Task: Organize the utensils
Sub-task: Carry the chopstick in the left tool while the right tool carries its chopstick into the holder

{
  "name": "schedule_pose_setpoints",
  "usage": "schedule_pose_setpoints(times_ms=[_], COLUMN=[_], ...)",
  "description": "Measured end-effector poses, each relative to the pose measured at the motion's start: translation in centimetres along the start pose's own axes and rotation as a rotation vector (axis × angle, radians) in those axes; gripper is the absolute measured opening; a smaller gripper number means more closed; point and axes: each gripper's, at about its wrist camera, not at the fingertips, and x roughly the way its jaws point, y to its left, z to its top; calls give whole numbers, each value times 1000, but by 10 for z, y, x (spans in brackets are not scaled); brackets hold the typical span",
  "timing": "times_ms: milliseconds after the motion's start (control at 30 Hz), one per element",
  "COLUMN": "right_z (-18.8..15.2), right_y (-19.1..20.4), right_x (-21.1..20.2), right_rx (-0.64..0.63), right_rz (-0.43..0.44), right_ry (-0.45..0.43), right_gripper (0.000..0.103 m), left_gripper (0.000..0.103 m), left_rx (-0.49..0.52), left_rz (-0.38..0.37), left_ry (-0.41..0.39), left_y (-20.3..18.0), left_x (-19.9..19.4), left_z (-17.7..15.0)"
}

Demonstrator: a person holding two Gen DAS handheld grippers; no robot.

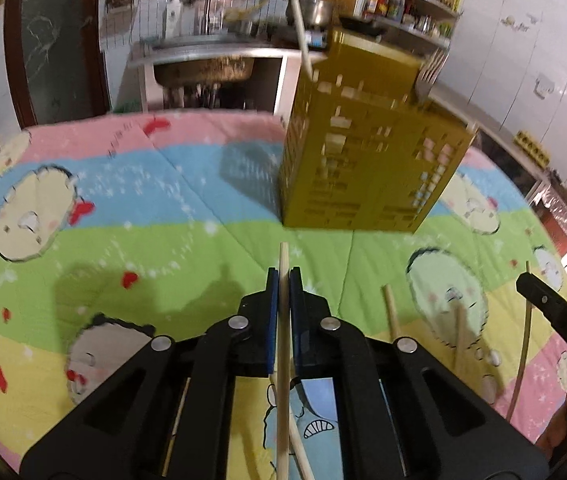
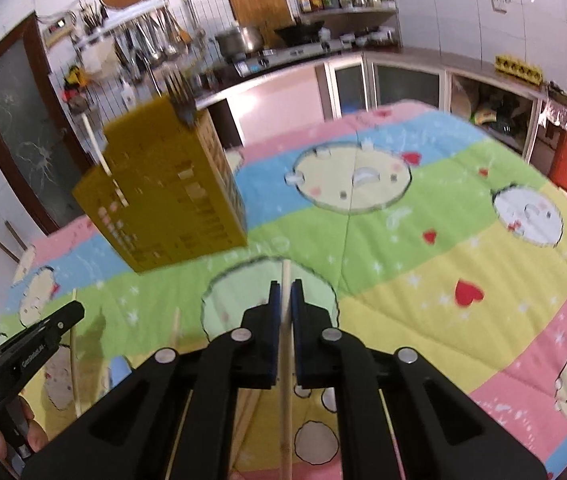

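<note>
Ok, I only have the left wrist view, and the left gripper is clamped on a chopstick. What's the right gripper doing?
Observer: The right gripper is shut on a chopstick as well.
Operator: How far along is it gripped?
Observer: Near one end; the tip pokes just past the fingertips.
Operator: Where's the holder from there?
Observer: In the right wrist view the holder stands ahead and to the left of the fingertips, not straight in front.

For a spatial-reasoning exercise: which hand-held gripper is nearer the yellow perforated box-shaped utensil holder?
Left, slightly, judging by apparent size. The left hand-held gripper sits just before the yellow perforated utensil holder; the right hand-held gripper stands off to its right.
</note>
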Motion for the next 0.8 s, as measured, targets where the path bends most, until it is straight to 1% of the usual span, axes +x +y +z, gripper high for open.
schedule_pose_setpoints(times_ms=[133,300,500,600,733,800], right_z=[6,8,2,-4,-11,-13], right_y=[2,8,17,20,22,22], right_x=[-18,-39,-62,-72,-87,-92], right_rx=[-14,-52,-110,-137,-175,-181], right_rz=[55,105,121,118,115,121], right_ry=[-81,-181,-265,-307,-370,-385], right_gripper=[6,6,6,6,6,6], left_gripper=[4,4,4,4,4,4], left_rx=[3,8,21,33,54,54], left_rz=[0,0,-5,-2,20,17], left_ry=[-89,-174,-279,-319,-400,-416], left_y=[3,4,7,8,9,10], left_x=[-26,-54,-91,-103,-122,-126], left_z=[3,2,-1,-5,-13,-15])
